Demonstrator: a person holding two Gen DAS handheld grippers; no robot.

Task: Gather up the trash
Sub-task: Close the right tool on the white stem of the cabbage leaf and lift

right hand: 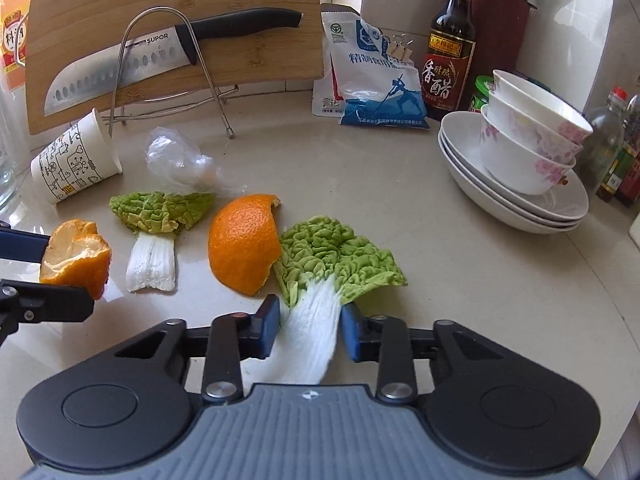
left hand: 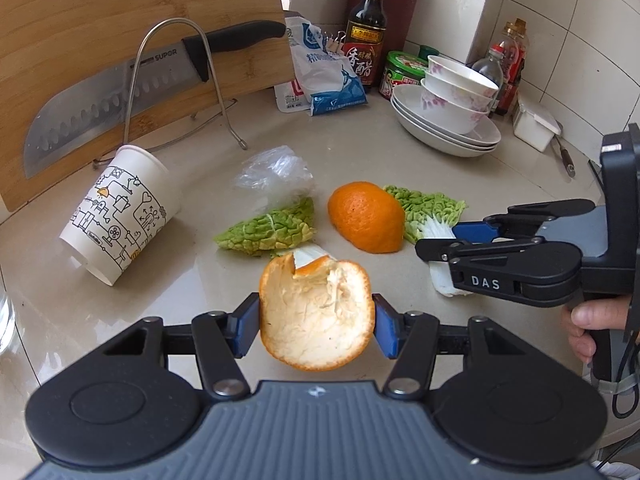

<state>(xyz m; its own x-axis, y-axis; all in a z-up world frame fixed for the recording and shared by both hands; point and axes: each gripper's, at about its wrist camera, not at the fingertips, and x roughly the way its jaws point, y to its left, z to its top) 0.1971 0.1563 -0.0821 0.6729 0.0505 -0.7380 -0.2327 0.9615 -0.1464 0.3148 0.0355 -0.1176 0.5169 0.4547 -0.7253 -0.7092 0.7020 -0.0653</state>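
Note:
My left gripper is shut on an orange peel, white inside facing me, held just above the counter. It also shows in the right wrist view. My right gripper has its pads on both sides of the white stem of a cabbage leaf lying on the counter, touching it. A second orange peel lies dome up beside that leaf. Another cabbage leaf, a crumpled clear plastic bag and a tipped paper cup lie further left.
A cutting board with a large knife stands on a wire rack at the back. A salt bag, a vinegar bottle and stacked bowls on plates stand at the back right. A glass is at the left edge.

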